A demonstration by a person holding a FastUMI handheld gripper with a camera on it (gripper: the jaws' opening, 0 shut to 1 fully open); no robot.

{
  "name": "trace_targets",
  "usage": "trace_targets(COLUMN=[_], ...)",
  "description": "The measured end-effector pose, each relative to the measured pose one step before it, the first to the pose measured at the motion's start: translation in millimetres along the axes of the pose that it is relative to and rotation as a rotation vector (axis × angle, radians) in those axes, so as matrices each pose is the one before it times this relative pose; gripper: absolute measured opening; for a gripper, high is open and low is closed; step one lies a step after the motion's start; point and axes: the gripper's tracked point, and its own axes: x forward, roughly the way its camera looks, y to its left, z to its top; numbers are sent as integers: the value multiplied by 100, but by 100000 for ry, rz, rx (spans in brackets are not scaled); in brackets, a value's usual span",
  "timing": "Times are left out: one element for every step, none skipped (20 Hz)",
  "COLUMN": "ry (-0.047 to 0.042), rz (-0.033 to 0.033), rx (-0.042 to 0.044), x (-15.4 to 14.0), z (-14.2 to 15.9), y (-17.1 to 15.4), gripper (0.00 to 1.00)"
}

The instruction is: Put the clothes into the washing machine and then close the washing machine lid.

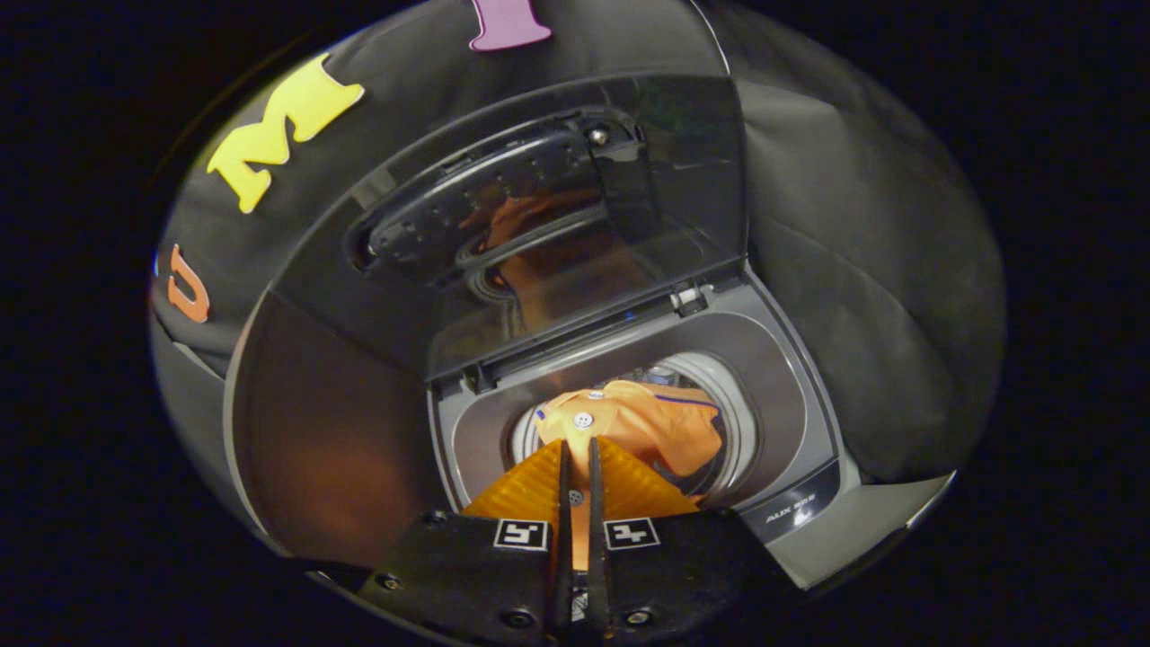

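Observation:
An orange garment point(642, 422) with white buttons hangs over the round drum opening point(732, 422) of a grey top-loading washing machine point(800, 395). My gripper point(579, 442) is shut on a fold of that orange cloth, both fingers pressing it just above the opening. Part of the garment drapes down into the drum beyond the fingers. The machine's dark see-through lid point(557, 216) stands upright and open behind the drum, mirroring the orange cloth in its glass.
A control strip point(795, 512) runs along the machine's near right rim. A dark shiny panel point(332, 431) stands to the left of the machine. Black cloth walls close in behind and to the right.

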Motion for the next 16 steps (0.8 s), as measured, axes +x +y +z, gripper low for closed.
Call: trace_targets(ry=[321, 529, 493, 614, 927, 1459, -4, -1475, -1974, -1175, -1000, -1624, -1313, -1315, -2082, -2833], rz=[-328, -602, -956, -498, 1274, -54, -1344, -1683, -1578, -1058, -662, -400, -884, -823, 389, -185], rx=[-471, -601, -838, -1190, -1095, -940, -1253, -2016, -2076, -1952, -1588, -1303, -1285, -1274, -1683, -1634], x=[335, 424, 315, 214, 131, 19, -148, -62, -344, -617, -797, -503, -741, -722, -951, -1239], z=[1, 34, -39, 27, -1, -252, 52, 341, 438, 250, 360, 561, 524, 452, 797, 898], y=[37, 43, -10, 240, 503, 329, 272, -23, 77, 393, 297, 346, 183, 130, 448, 301], gripper=[10, 10, 10, 12, 20, 28, 36, 44, 44, 45, 46, 46, 46, 47, 47, 47])
